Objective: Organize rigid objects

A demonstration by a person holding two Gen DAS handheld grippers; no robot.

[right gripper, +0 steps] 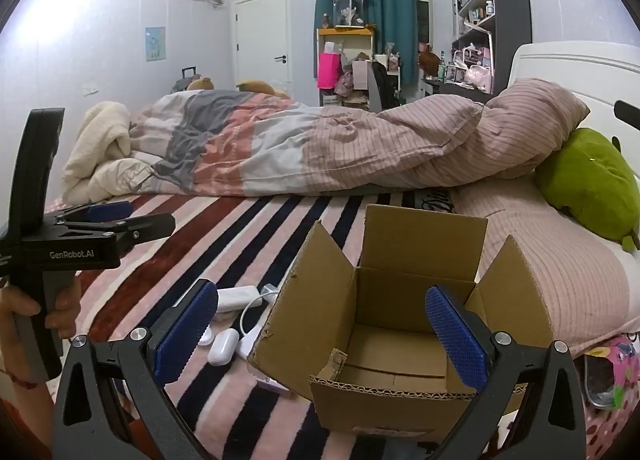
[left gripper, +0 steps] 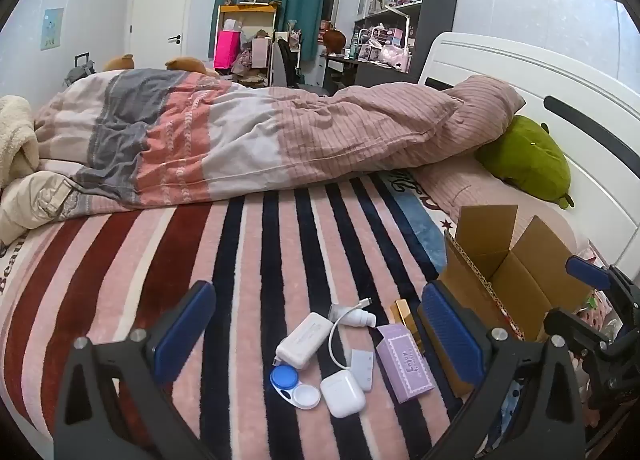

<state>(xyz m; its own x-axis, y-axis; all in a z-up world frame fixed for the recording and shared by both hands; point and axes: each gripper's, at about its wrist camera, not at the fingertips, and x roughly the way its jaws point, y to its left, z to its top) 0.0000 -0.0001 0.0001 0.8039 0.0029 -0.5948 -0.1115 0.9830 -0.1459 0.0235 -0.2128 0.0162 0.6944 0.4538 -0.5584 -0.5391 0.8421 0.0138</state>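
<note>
Your left gripper point(left gripper: 318, 334) gapes wide over the earbud case point(left gripper: 343, 394); your right gripper point(right gripper: 320, 334) (equally wide, holding nothing) faces the cardboard box point(right gripper: 394, 300).

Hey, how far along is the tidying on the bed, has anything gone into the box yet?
Nothing looks done: the cardboard box stands open and empty. Nothing is in hand either; the left gripper and right gripper are both open. Still left on the striped blanket: power bank, earbuds case, contact lens case, purple box and white cable.
</note>
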